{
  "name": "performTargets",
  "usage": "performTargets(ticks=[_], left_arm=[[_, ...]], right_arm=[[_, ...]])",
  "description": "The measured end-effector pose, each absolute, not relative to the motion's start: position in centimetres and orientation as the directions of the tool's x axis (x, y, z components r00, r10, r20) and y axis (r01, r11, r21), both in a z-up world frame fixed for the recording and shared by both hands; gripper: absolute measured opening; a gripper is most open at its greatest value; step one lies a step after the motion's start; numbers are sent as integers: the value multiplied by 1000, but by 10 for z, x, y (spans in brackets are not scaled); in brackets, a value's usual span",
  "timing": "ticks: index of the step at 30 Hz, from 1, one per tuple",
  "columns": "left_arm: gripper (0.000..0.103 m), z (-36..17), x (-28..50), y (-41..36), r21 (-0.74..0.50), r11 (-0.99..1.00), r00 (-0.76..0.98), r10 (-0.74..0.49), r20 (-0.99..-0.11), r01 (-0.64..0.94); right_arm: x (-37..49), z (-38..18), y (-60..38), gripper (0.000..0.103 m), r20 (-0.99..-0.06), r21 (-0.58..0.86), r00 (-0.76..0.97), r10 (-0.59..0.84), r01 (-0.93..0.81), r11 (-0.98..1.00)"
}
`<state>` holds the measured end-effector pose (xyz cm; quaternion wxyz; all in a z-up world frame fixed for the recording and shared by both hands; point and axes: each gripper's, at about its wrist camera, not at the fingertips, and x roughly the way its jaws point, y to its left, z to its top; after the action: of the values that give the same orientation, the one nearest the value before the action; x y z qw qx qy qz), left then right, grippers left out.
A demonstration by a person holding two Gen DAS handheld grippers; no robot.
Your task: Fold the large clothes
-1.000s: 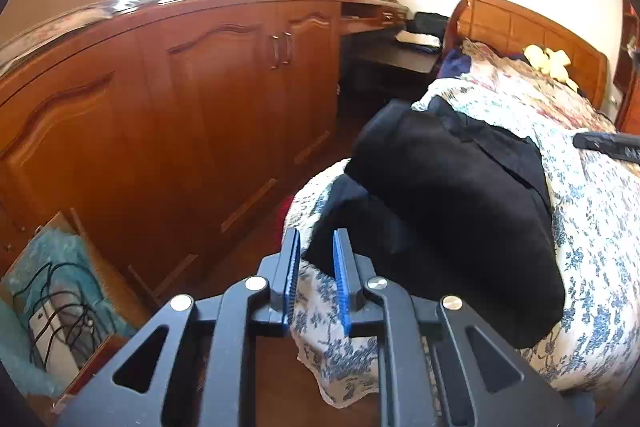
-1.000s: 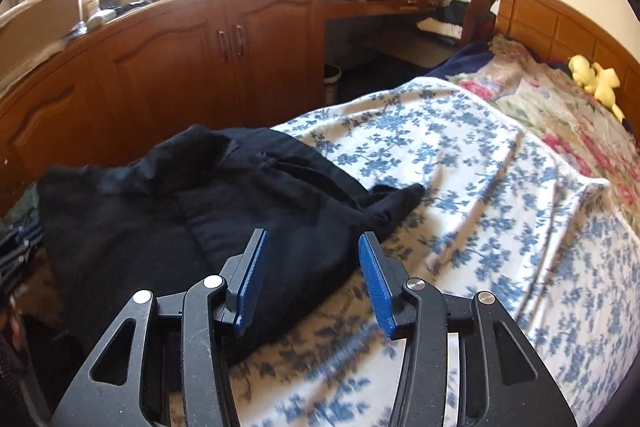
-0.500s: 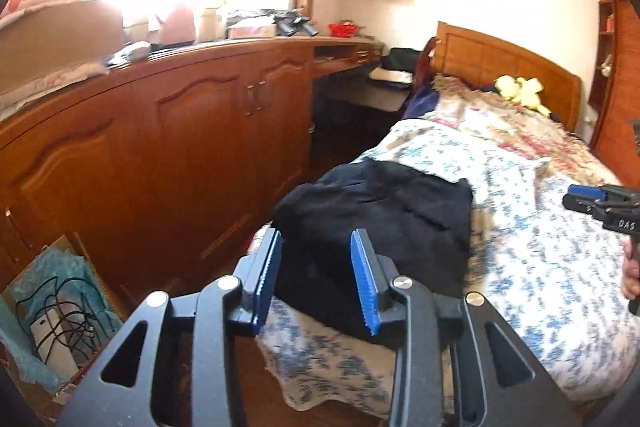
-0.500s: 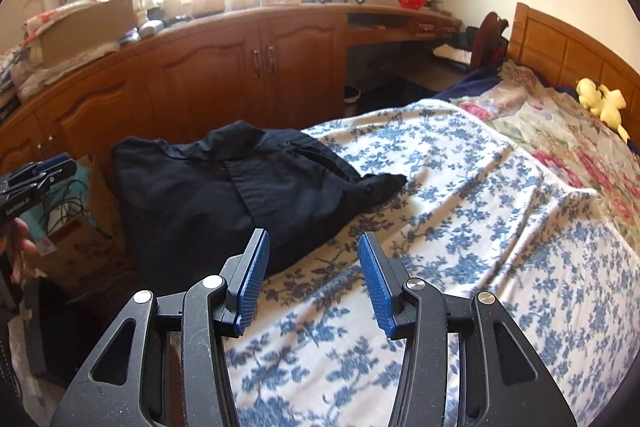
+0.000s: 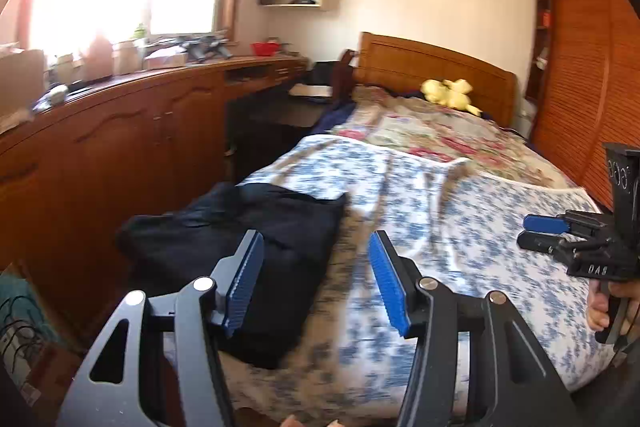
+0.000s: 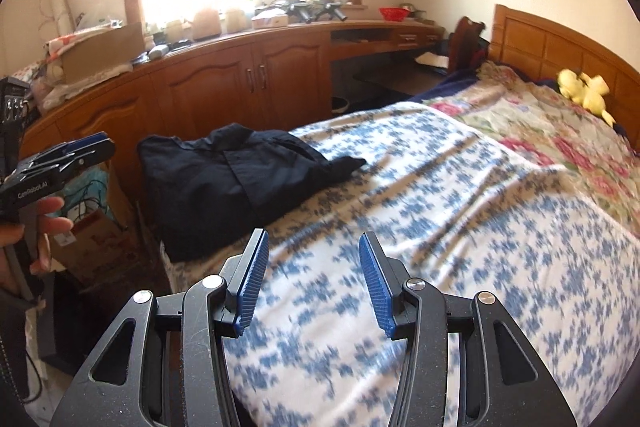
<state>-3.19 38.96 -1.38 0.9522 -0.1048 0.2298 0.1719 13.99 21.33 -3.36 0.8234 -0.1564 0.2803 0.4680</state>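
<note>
A: Both hands have pulled up and back from the bed since a second ago. Over on the left, the left gripper [image 5: 316, 283] was pinched nearly shut beside the cloth then; now its jaws are opening, with nothing between them.

B: And the dark garment [image 5: 244, 247]?

A: Lying folded on the near left corner of the bed [image 6: 460, 187], on the blue-flowered sheet, its left edge right at the mattress edge beside the wooden cabinets [image 6: 240, 83].

B: How would it handle?

A: Soft and limp, I'd say, light enough for one grip, but the layers could slide apart. Best taken at an edge or corner through every layer, one gripper at each end.

B: Which way does it run?

A: In the right wrist view its long axis goes from the near left corner toward the headboard, with a small tail [image 6: 348, 163] of cloth poking out to the right.

B: The right side?

A: The right gripper [image 6: 310, 283] hangs over bare sheet, jaws parted about halfway, empty.
</note>
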Motion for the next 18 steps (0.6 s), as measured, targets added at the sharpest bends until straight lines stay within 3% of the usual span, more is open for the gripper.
performTargets(ticks=[7,18], left_arm=[[55,-8,-4,319,-120,946,855,211,-475,-300],[55,-19,35,200,-95,983,867,92,-490,-158]], right_arm=[[124,-31,134,69,-580,-10,466,668,-824,566],[104,-33,6,84,-525,7,600,603,-706,708]])
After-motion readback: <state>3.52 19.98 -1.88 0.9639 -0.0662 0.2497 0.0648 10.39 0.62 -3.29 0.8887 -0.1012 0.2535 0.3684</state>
